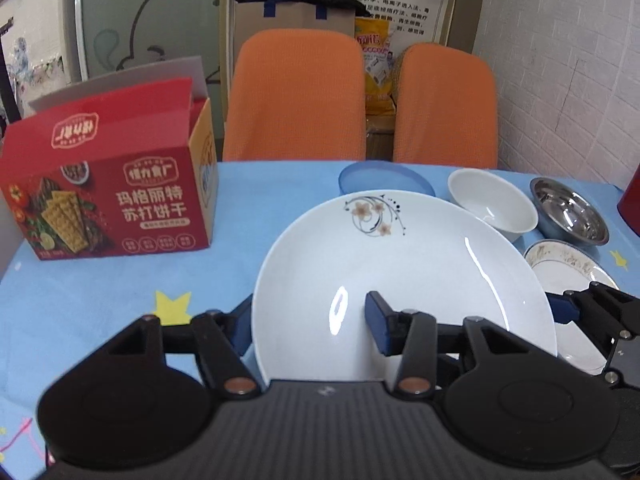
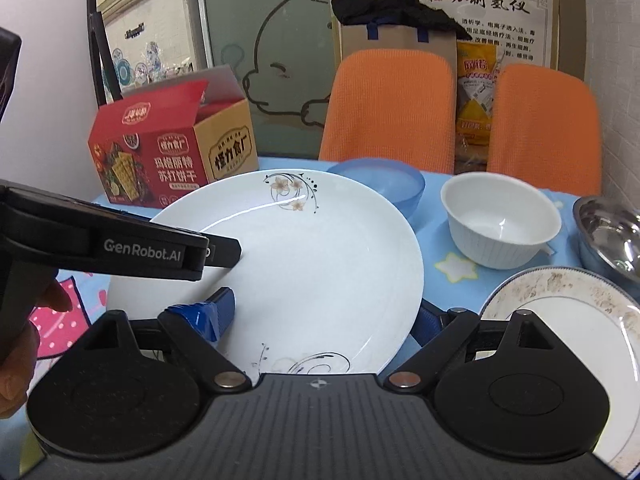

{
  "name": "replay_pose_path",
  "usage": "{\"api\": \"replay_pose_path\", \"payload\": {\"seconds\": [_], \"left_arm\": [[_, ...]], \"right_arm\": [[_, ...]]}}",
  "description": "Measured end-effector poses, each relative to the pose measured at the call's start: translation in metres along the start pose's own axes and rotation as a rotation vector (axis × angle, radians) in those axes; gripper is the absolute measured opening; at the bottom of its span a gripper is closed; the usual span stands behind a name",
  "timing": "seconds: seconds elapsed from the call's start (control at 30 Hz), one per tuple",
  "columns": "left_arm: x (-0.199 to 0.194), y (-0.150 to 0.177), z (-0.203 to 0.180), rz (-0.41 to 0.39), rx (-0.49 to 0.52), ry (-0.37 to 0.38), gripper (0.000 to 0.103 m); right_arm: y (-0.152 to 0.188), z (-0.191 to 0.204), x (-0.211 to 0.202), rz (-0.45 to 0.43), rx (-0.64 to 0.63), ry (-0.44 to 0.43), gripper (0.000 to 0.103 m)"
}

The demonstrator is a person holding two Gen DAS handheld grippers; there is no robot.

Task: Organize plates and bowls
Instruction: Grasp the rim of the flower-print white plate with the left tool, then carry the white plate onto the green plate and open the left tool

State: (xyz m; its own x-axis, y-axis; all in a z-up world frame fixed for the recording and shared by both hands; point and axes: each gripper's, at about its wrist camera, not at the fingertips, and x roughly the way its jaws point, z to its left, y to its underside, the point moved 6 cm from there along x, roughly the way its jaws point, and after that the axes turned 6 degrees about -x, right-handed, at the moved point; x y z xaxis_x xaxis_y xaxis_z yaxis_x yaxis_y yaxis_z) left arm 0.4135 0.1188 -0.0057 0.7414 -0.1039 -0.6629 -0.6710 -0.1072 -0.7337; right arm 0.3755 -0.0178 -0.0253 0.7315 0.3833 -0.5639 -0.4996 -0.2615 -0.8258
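Beside the box [image 1: 108, 196], both the left gripper [image 1: 312, 320] and right gripper [image 2: 324, 312] clench the plate's [image 1: 400, 264] opposite rims.

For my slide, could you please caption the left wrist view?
Both grippers hold a flowered white plate above the blue tablecloth, bowls beyond.

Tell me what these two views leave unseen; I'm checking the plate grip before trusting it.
- Left wrist view: the large flowered plate hides most of the blue bowl and part of the gold-rimmed plate.
- Left wrist view: the plate covers the left gripper's outer finger, so contact there is unclear.
- Right wrist view: the steel bowl is cut off by the right edge.
- Both views: the plate's underside, and whether it rests on the table, cannot be seen.
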Motion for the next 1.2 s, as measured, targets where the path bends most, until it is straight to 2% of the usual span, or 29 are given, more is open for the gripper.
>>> {"api": "replay_pose_path", "payload": {"seconds": [0.17,0.43,0.6,0.7,0.83,0.9,1.0,1.13,1.2], "left_arm": [[-0.039,0.015,0.003,-0.005,-0.01,0.007,0.046],[-0.092,0.079,0.011,0.018,-0.045,-0.002,0.046],[-0.099,0.119,0.02,0.058,-0.059,-0.01,0.046],[-0.095,0.132,0.026,0.077,-0.07,-0.017,0.046],[-0.086,0.137,0.034,0.08,-0.074,-0.03,0.047],[-0.081,0.14,0.039,0.094,-0.09,-0.005,0.047],[-0.082,0.138,0.038,0.071,-0.092,0.021,0.049],[-0.093,0.125,0.039,0.015,-0.093,-0.01,0.058],[-0.1,0.119,0.039,-0.008,-0.094,-0.009,0.066]], "right_arm": [[0.0,0.017,-0.034,-0.014,-0.007,0.003,0.077],[0.038,0.059,-0.083,0.008,0.024,-0.022,0.078],[0.071,0.08,-0.098,0.041,0.053,-0.026,0.078],[0.084,0.088,-0.095,0.065,0.057,-0.029,0.078],[0.093,0.094,-0.086,0.088,0.048,-0.037,0.078],[0.096,0.094,-0.082,0.092,0.052,-0.041,0.077],[0.094,0.089,-0.085,0.067,0.075,-0.027,0.076],[0.087,0.083,-0.094,0.029,0.097,-0.001,0.077],[0.082,0.079,-0.105,-0.028,0.099,0.034,0.077]]}}
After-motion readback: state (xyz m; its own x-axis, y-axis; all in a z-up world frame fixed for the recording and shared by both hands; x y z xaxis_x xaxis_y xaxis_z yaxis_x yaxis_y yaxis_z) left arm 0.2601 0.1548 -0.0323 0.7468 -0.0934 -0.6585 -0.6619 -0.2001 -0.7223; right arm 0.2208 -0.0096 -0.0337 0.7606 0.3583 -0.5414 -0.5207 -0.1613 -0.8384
